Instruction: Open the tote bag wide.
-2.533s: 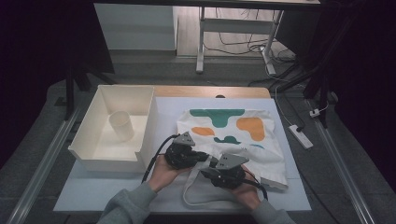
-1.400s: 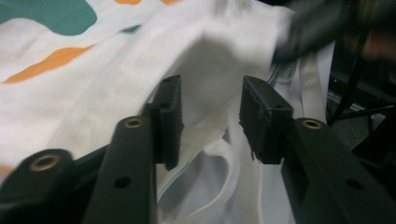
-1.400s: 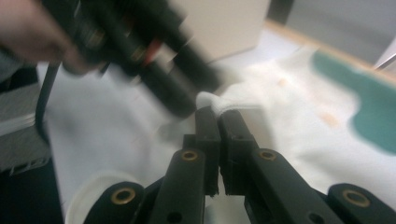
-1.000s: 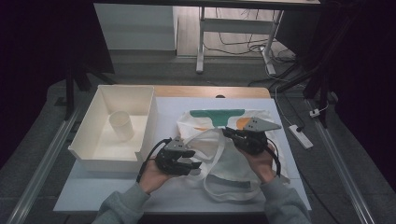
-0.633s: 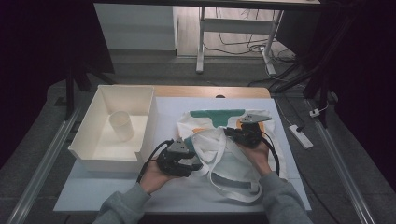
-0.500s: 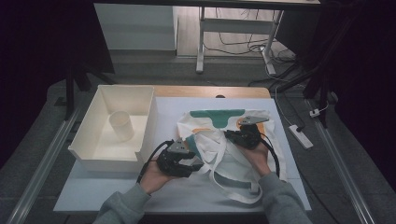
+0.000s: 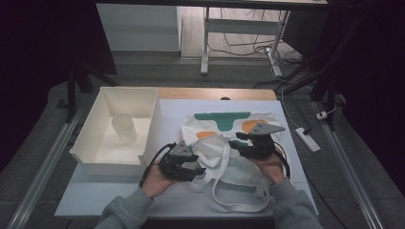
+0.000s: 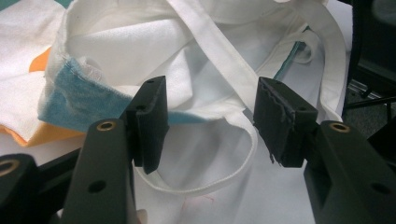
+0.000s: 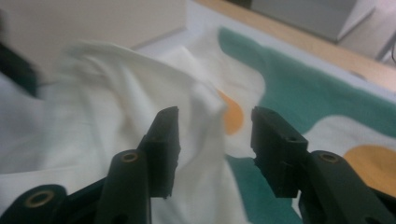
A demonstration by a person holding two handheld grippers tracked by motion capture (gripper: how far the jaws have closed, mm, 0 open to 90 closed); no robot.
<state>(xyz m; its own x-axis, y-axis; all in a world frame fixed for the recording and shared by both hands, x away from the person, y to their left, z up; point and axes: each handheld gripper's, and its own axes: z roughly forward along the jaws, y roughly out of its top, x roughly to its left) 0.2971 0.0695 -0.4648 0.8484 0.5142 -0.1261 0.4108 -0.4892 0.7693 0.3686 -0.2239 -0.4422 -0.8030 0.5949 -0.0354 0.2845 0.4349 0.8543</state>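
Observation:
A white tote bag (image 7: 217, 143) with green and orange patches lies bunched on the white mat, its long straps (image 7: 239, 206) trailing toward the front edge. My left gripper (image 7: 197, 170) sits at the bag's left side. It is open and its jaws have just been opening. In the left gripper view (image 8: 210, 107) a strap and the bag's mouth (image 8: 205, 154) lie loose between the pads. My right gripper (image 7: 237, 141) hovers over the bag's middle. Its jaws have just been opening, and a raised fold of cloth (image 9: 201, 107) stands between them untouched, with the gripper (image 9: 215, 135) open.
A deep white tray (image 7: 88, 155) holding a pale cup (image 7: 124, 128) stands at the left, close to my left hand. A white power strip (image 7: 307, 139) lies off the mat's right edge. Bare mat (image 7: 172, 107) shows behind the bag.
The right gripper carried a layer of the bag back from the front, then let it go; its jaws now stand apart and the cloth has slumped. The left gripper stayed put.

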